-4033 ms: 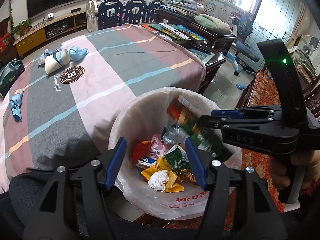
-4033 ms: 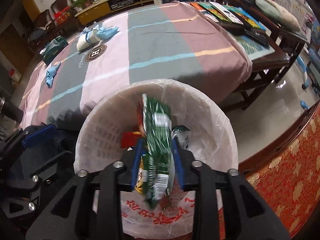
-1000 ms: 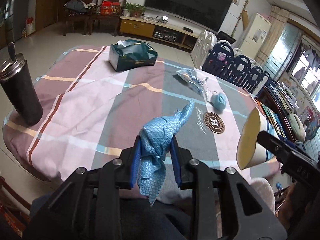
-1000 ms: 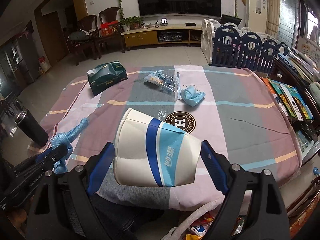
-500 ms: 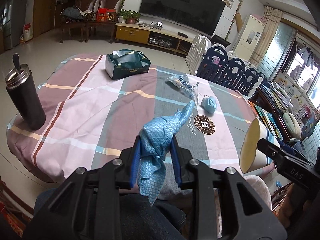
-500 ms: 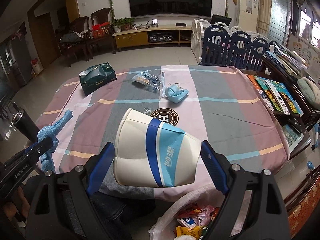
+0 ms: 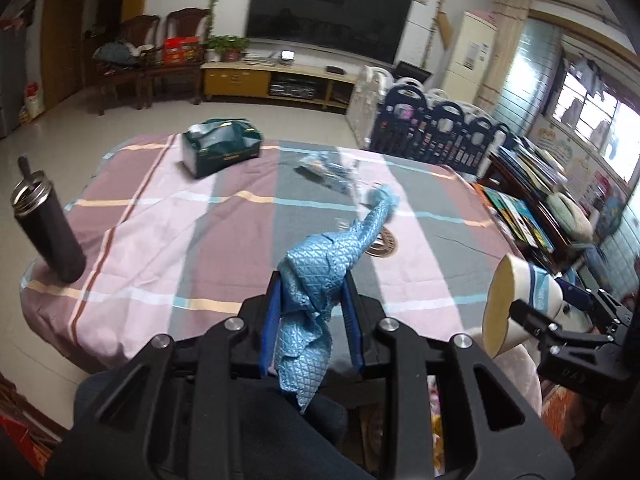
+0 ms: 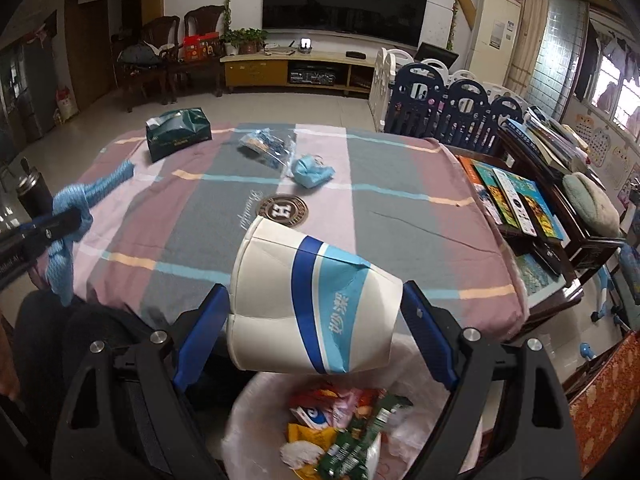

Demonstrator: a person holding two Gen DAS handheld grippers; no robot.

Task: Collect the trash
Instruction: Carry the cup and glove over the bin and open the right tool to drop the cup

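Gripping a crumpled blue wipe [image 7: 316, 280] in our left gripper [image 7: 312, 320], we clamp a paper cup [image 8: 312, 304] in our right gripper [image 8: 316, 320], above the lined trash bin [image 8: 256, 432] beside the table [image 8: 400, 216].

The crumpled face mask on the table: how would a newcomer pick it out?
On the striped tablecloth, look past the round logo. The face mask is a pale blue crumpled lump beside a clear plastic wrapper, smaller than the green tissue box.

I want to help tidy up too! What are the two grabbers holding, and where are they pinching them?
The left gripper pinches a crumpled blue cloth around its middle. The right gripper squeezes a white and blue paper cup, lying sideways, across its sides.
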